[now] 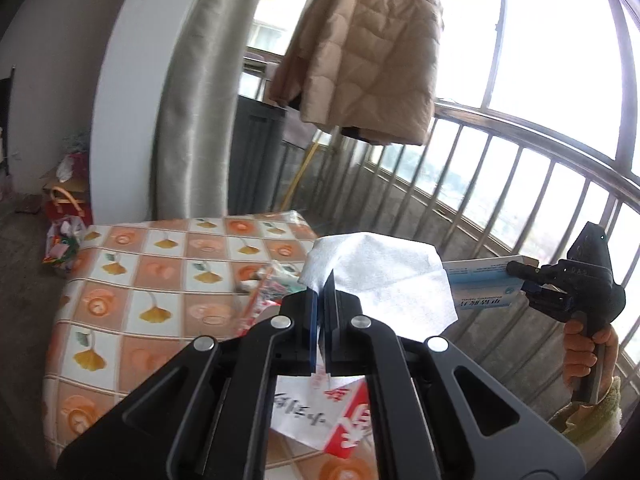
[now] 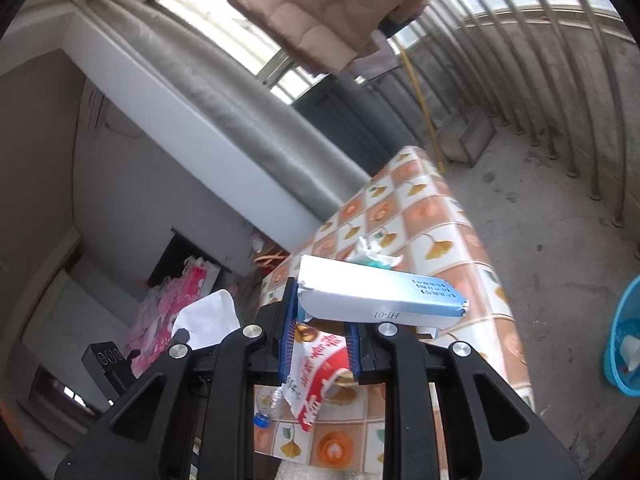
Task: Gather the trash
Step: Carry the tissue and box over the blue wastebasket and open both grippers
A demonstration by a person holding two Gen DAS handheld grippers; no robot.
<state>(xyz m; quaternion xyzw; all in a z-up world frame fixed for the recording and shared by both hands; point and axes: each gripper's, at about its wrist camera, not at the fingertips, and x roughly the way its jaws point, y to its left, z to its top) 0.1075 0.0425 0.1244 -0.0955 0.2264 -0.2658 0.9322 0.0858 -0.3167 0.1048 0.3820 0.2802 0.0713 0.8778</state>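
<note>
My left tongs point(image 1: 320, 300) pinched tight on white tissue point(image 1: 380, 280); right tongs point(image 2: 320, 316) clamp blue-white carton point(image 2: 380, 300). Red-white wrapper point(image 2: 320, 376), wad point(image 2: 374, 256) left on table point(image 2: 440, 220) (blue bin point(image 2: 624, 344), right edge, awaits).

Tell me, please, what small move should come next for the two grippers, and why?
Probably carry both loads toward the blue basket on the floor beside the table. The left gripper is shut on a white tissue, and the right gripper clamps a white and blue box, both lifted above the table. The basket already holds some scraps, so it seems to be the bin.
</note>
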